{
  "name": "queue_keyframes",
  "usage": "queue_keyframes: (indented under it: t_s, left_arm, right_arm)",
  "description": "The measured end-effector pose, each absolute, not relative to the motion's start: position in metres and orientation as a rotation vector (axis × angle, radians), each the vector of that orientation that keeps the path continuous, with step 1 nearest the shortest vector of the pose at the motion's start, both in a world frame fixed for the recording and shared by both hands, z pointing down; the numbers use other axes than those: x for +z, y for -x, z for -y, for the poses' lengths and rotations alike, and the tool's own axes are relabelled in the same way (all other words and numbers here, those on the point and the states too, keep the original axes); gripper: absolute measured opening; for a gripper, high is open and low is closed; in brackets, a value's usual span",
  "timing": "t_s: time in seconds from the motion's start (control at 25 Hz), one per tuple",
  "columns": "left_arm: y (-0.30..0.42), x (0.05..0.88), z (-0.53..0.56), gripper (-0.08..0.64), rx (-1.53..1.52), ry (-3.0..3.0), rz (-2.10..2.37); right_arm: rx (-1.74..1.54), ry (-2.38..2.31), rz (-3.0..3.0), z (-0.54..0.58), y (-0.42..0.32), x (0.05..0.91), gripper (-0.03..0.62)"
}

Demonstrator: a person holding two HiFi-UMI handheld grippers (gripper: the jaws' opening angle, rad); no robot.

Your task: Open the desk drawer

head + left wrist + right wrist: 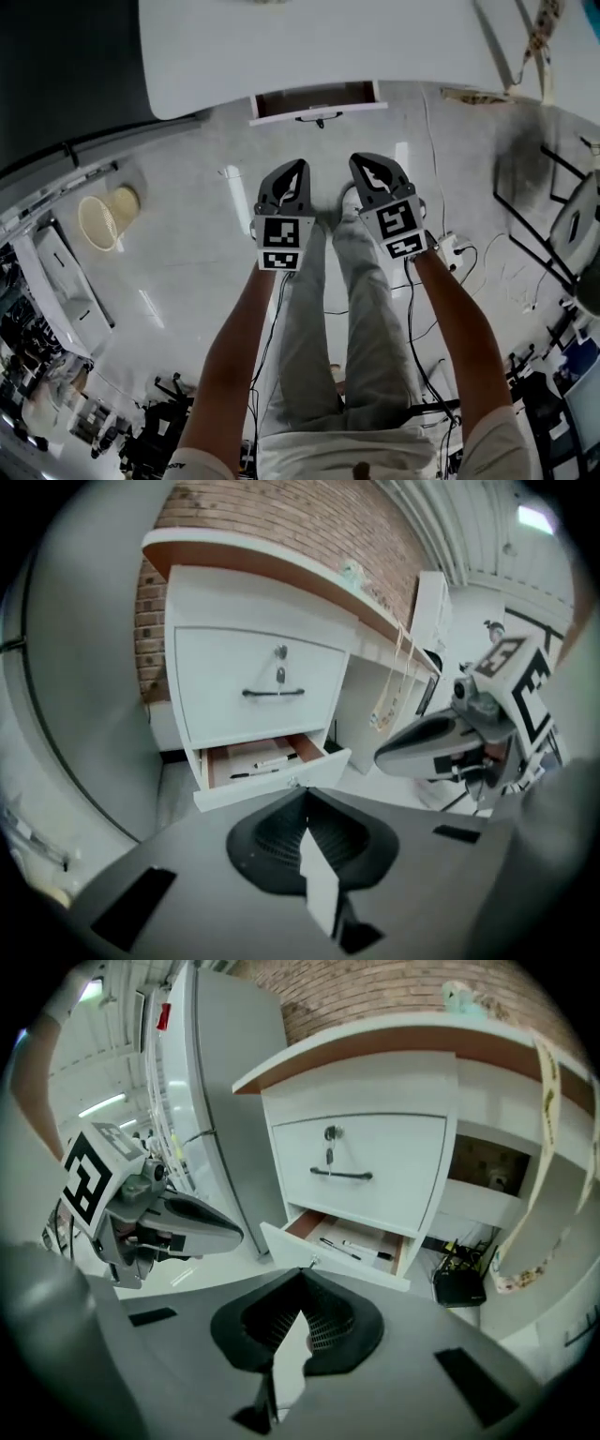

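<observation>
Both grippers shut and empty, drawer already pulled out.
Left gripper and right gripper hung side by side, jaws together on nothing, well short of the desk at the far side. The drawer stood open, low on the desk, pens inside; it looked rigid and probably light on its runners, best taken by the small pull on its front. Its front jutted past the desk edge; bare floor lay between, cables to the right.
</observation>
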State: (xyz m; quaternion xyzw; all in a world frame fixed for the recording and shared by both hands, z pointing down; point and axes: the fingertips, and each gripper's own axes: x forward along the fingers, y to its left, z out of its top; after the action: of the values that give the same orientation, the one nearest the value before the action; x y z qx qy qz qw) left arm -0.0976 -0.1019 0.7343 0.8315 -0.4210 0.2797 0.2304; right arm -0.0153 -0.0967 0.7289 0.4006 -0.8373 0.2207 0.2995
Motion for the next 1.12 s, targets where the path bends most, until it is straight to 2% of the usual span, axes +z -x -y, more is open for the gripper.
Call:
queue_keyframes:
  t_s: [0.28, 0.52, 0.8, 1.12]
  left_arm:
    - [0.098, 0.618, 0.106, 0.006, 0.568, -2.424, 1.224]
    - [0.102, 0.537, 0.089, 0.006, 0.424, -2.437, 1.253]
    - [0.12, 0.406, 0.07, 0.006, 0.305, -2.467, 1.328]
    - [0.131, 0.294, 0.048, 0.006, 0.249, -2.502, 1.375]
  right_arm:
    - [0.653, -1.172, 2.29, 0.077, 0.007, 0.649, 0.025]
    - [0.56, -1.115, 2.394, 0.074, 0.014, 0.568, 0.025]
    - [0.484, -1.127, 2.549, 0.07, 0.013, 0.419, 0.025]
    - [0.444, -1.235, 2.669, 0.043, -0.01, 0.279, 0.025]
